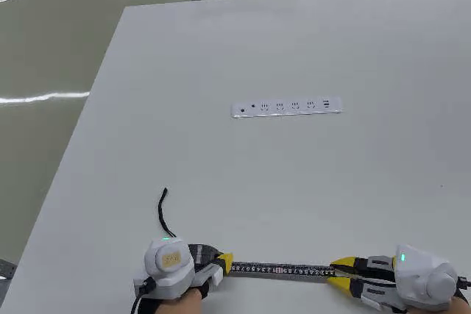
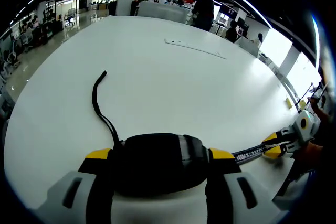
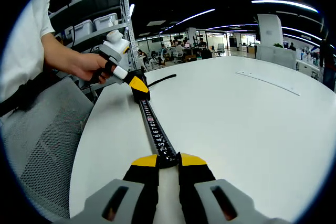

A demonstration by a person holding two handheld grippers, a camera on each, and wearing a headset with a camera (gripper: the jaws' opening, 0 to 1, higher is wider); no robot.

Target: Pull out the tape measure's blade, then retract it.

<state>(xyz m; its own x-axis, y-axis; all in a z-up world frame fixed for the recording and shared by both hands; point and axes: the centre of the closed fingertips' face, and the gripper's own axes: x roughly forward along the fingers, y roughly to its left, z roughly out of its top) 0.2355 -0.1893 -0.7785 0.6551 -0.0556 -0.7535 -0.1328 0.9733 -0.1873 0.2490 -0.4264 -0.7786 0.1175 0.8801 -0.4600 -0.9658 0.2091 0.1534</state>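
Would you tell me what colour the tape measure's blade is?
The blade is black with white numerals; right gripper view.

A wide white table (image 1: 294, 49) with a plain matte top. A long white power strip (image 1: 287, 106) lies flat near its middle, sockets facing up. Closer to the near left edge, a thin black cord (image 1: 163, 211), perhaps a wrist strap, lies in a loose curve. A tape measure blade (image 1: 283, 270) stretches along the near edge; whether it rests on the surface is unclear.
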